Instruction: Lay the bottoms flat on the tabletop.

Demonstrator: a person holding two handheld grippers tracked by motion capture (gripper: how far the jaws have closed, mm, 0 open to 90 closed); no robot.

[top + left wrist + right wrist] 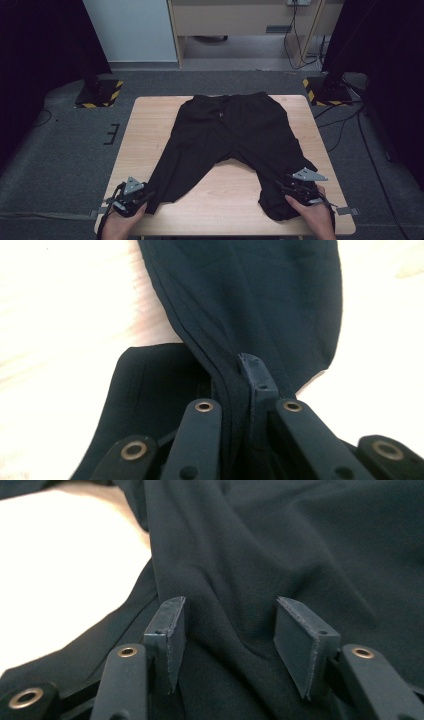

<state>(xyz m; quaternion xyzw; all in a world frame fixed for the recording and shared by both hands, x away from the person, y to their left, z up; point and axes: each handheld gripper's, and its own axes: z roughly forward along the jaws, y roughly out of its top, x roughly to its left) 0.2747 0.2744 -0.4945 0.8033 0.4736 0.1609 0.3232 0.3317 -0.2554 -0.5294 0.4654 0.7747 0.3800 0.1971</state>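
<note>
A pair of black trousers [230,135] lies flat on the wooden counter [150,115], waistband at the far edge and both legs spread toward the person. The work in hand appears to be taking hold of the two leg ends, probably as the start of a fold.

At the left, the left tool [131,196] sits at the near left corner of the counter, at the hem of the left trouser leg [172,172]. In the left gripper view its jaws are closed tight on a bunched ridge of the dark fabric [235,385], with cloth running up from the pinch and a flap of hem lying to one side on the pale wood. This grip looks secure.

At the right, the right tool [300,189] rests on the crumpled end of the right trouser leg [280,205], near the front right corner. In the right gripper view its two pads [167,630] stand apart with a raised fold of fabric [230,625] between them; they do not appear to press on it, so this tool is open around the cloth rather than gripping it.

The next move likely calls for the right tool to close fully on that fold, catching both layers. Once both ends are held, the hands could lift evenly and carry the legs toward the waistband, keeping the fabric taut so that it does not bunch.
</note>
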